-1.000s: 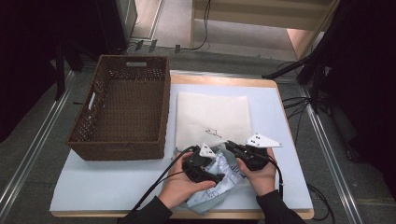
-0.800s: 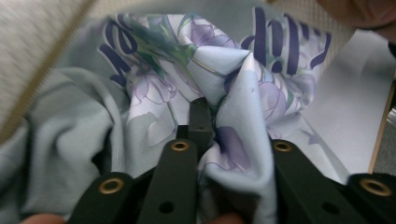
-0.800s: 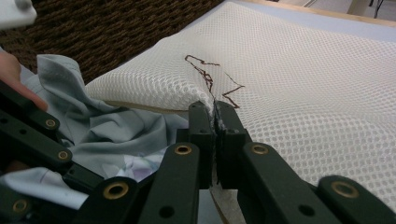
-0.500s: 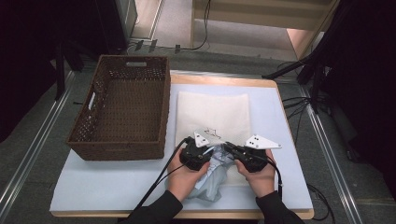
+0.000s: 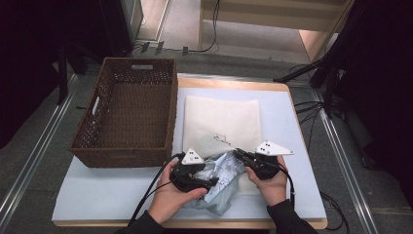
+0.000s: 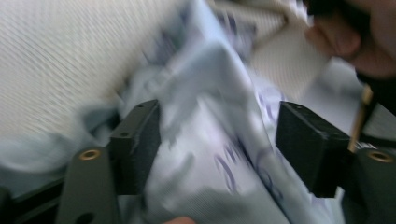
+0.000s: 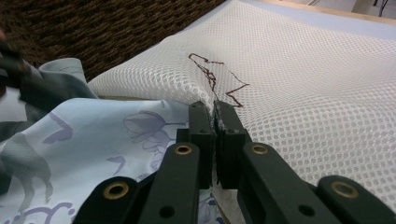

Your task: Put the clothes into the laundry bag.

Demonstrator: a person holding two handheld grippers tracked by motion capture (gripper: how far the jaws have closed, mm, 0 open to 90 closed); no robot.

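right hand-held gripper [image 7: 215, 119] pinches white mesh bag [image 7: 299, 79].

Pale blue floral cloth [image 5: 221, 183]; white mesh bag [image 5: 221, 119]; dark brown basket [image 5: 127, 117].

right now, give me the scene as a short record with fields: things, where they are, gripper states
surface: table with pale blue top
basket: wicker basket, left of the mesh bag
mesh bag: white mesh bag, lies flat at centre
cloth: floral cloth, crumpled at the bag's near edge
left hand-held gripper: jaws have just been opening, apart, cloth between them
right hand-held gripper: shut on mesh bag edge
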